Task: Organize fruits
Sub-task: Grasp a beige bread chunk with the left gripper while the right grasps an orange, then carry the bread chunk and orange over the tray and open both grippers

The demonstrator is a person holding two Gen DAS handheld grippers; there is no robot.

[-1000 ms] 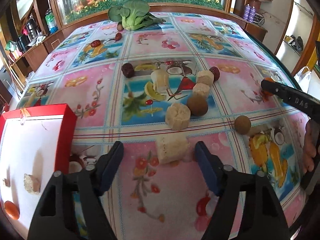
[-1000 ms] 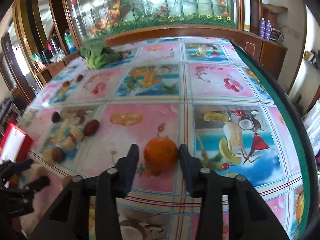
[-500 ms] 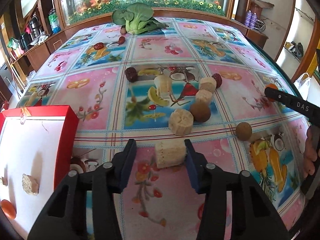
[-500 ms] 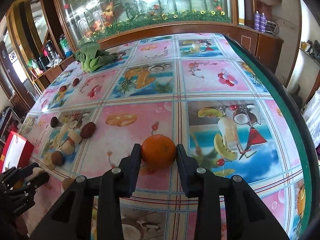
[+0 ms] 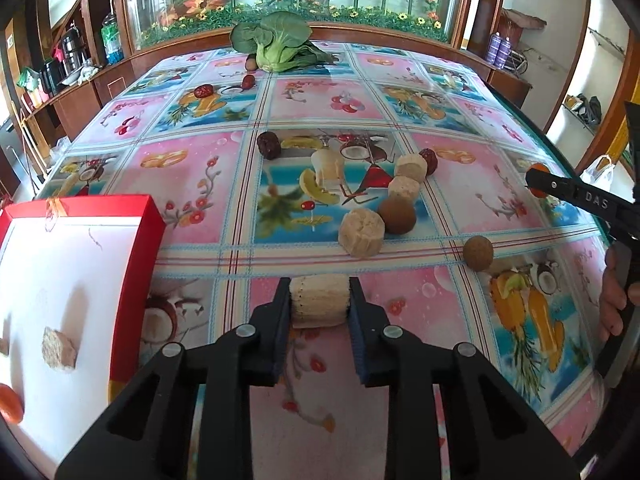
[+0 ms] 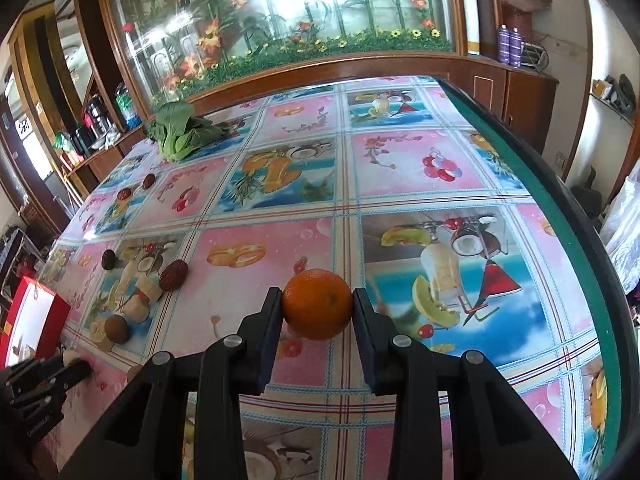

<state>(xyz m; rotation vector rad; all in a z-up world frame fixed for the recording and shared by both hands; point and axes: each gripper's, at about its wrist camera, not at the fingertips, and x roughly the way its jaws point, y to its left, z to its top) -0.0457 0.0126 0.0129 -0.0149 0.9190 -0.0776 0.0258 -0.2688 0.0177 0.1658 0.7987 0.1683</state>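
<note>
Banana piece (image 5: 319, 300) clamped in left gripper (image 5: 319, 304) jaws; orange (image 6: 317, 305) in right gripper (image 6: 316, 308) jaws. Lift straight, gently, toward red box (image 5: 132, 264) at near left.

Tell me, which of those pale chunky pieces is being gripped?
The pale cylindrical chunk nearest the camera, clamped between the left gripper's jaws. The other three lie loose on the tablecloth farther back.

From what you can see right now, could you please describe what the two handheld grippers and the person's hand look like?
Both the left gripper and right gripper are matte black plastic, with angular cut-out arms, silver round pivot screws and dark blue finger pads. White lettering "DAS" marks the right gripper's side. The bare right hand shows no sleeve. No cables visible.
</note>
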